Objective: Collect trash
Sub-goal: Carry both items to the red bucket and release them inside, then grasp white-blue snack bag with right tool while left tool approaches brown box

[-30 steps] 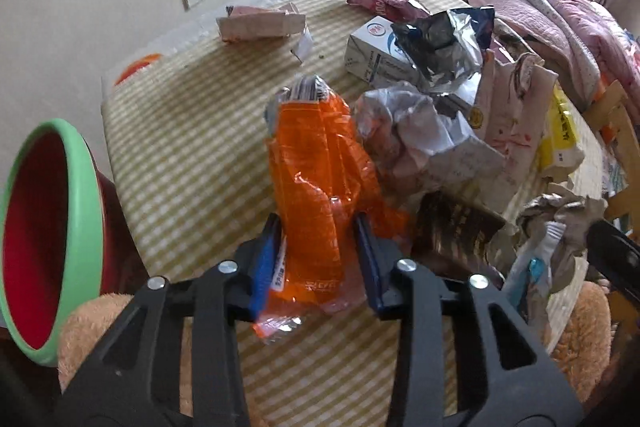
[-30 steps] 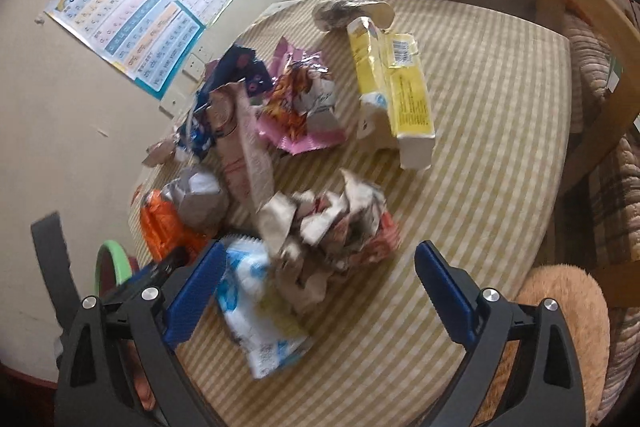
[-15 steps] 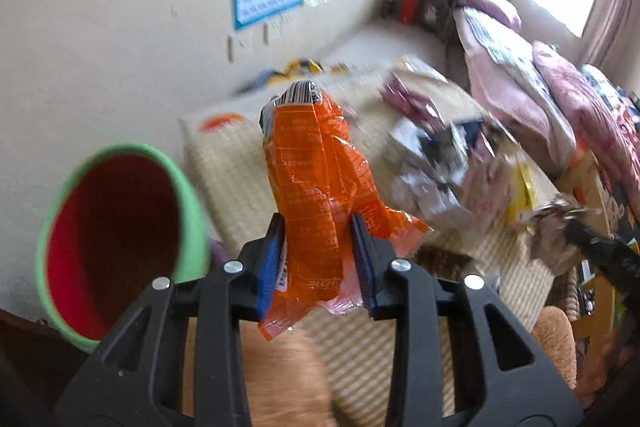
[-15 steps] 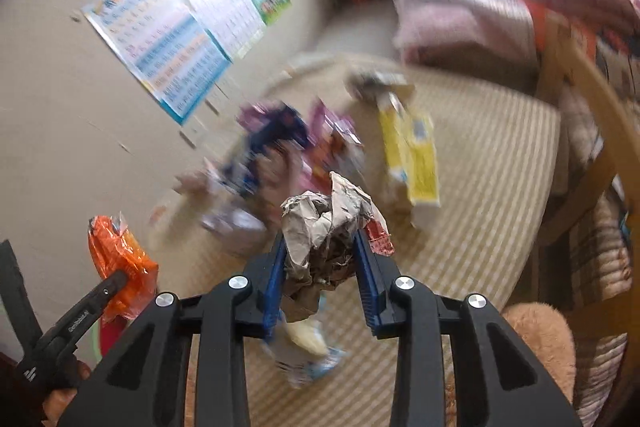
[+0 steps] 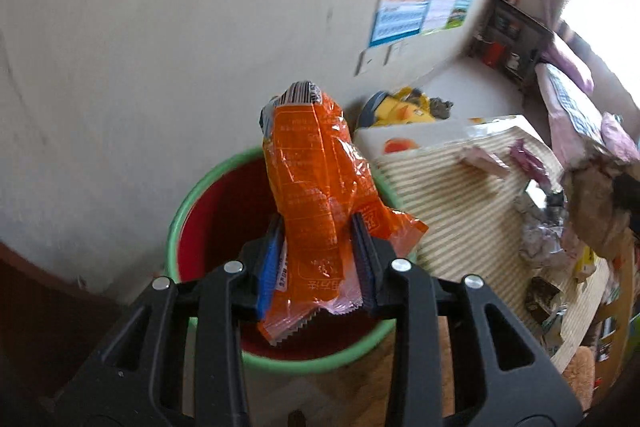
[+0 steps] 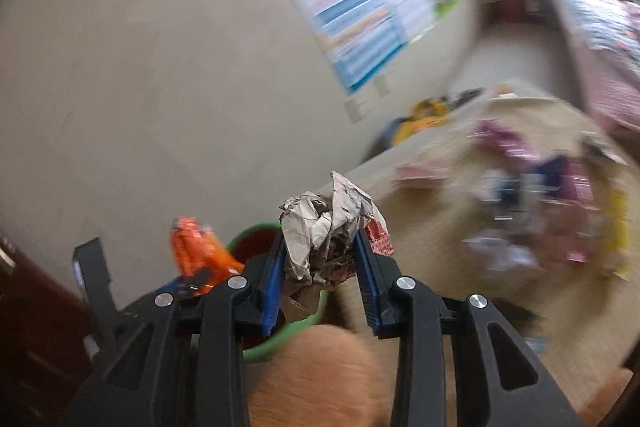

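Standing lengthwise along the fingers, the crinkled orange plastic snack wrapper (image 5: pixel 316 195) is clamped in the left gripper (image 5: pixel 316 251) above the green-rimmed red bin (image 5: pixel 176 227). The right gripper (image 6: pixel 320 259) pinches a crumpled grey-brown paper wad (image 6: pixel 320 231) near the bin; more litter covers the striped table (image 5: pixel 452 195) alongside.

Left gripper (image 5: pixel 318 251): matte black plastic frame of two angular arms with triangular cut-outs. Four round silver screw heads across the upper frame. Fingers lined with blue ribbed pads (image 5: pixel 267 277) on the inner faces.

Right gripper (image 6: pixel 320 267): same build, a black frame with open triangular windows and four silver screw heads in a row. Blue ribbed pads (image 6: pixel 275 279) along both inner finger faces. No markings legible on either unit.
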A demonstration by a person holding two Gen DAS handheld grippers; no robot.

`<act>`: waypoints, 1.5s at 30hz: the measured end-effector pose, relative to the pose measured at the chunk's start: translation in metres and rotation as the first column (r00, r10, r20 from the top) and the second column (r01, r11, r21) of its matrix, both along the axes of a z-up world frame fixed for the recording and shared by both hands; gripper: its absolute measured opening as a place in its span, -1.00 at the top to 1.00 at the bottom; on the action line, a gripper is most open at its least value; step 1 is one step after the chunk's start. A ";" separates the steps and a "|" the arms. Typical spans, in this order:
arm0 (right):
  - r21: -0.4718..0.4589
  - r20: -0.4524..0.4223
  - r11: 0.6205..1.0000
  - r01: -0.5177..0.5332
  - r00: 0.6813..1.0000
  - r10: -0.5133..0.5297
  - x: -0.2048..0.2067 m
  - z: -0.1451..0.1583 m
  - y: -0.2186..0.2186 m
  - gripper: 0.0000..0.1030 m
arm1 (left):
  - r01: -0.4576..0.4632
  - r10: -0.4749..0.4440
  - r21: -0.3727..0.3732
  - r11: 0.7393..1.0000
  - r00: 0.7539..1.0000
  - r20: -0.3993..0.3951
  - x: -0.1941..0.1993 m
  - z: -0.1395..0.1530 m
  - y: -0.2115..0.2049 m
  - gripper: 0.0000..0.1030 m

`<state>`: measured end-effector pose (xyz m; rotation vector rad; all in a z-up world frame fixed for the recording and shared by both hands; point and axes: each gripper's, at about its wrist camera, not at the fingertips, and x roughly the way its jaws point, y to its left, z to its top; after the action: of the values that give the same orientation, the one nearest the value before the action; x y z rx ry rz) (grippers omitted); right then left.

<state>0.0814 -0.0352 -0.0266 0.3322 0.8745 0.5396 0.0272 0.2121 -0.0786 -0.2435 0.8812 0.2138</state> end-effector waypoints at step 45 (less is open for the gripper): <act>-0.248 -0.089 0.931 0.267 0.951 -0.296 -0.041 -0.042 -0.107 -0.46 | 0.133 -0.133 -0.031 0.991 0.991 -0.009 -0.003 0.000 -0.064 -0.27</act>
<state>0.0408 -0.1425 -0.0687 0.2727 0.9810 0.1466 0.0237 0.1476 -0.0791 -0.2112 0.9089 0.0779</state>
